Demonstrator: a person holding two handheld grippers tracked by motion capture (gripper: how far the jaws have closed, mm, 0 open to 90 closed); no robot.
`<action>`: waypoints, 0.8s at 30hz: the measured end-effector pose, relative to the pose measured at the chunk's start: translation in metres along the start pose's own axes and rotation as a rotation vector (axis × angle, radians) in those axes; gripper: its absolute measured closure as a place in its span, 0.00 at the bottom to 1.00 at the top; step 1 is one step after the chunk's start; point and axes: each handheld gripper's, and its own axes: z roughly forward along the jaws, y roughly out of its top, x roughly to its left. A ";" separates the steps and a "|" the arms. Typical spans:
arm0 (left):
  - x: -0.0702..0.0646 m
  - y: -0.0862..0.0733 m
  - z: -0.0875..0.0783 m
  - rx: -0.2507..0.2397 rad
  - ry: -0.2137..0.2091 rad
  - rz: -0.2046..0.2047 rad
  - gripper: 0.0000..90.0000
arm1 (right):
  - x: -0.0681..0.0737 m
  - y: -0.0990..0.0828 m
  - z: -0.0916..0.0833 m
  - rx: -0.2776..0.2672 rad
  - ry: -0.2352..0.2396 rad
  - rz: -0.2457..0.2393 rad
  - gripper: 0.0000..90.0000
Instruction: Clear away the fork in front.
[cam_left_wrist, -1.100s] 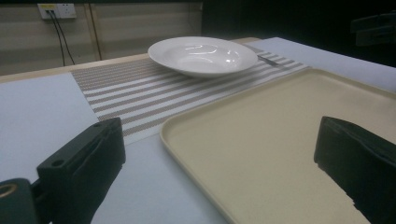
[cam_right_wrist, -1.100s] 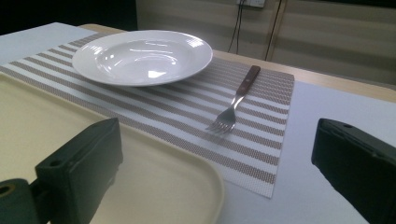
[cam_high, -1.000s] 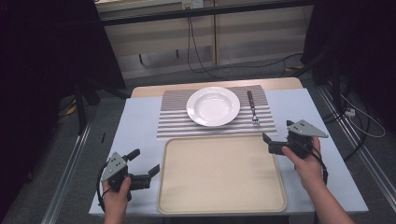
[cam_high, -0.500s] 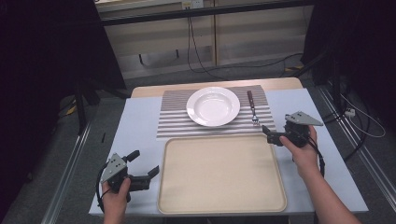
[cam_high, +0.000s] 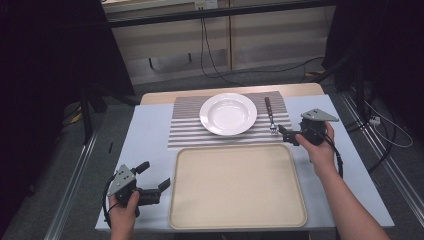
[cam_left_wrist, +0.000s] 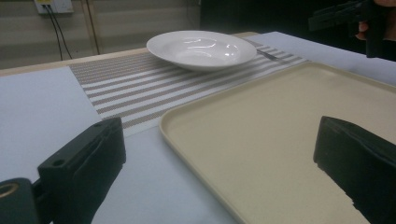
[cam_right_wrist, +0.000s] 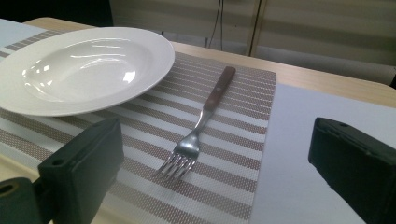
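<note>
My right gripper (cam_high: 285, 135) fingers spread wide, just short of the fork (cam_right_wrist: 201, 127), plate (cam_high: 228, 113) at its 10 o'clock, my left gripper (cam_high: 154, 177) fingers likewise apart beside the tray (cam_high: 238, 220)

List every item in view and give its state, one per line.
Plate: empty, upright on the striped placemat.
Fork: lying flat on the placemat, untouched.
Tray: empty.
Left gripper: open, holding nothing.
Right gripper: open, fingers either side of the fork's tines.

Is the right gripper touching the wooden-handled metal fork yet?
Apart. In the right gripper view the open right gripper stops short of the fork, striped mat visible between.
</note>
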 end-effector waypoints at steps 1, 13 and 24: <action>0.000 0.000 0.000 0.002 -0.002 0.002 0.03 | -0.001 0.000 0.004 0.004 -0.007 -0.001 0.04; 0.001 -0.001 -0.001 0.002 0.002 0.001 0.03 | -0.003 0.015 0.034 0.019 -0.005 -0.009 0.05; 0.001 -0.001 -0.002 0.003 0.005 0.002 0.03 | -0.008 0.017 0.051 0.066 -0.012 -0.009 0.27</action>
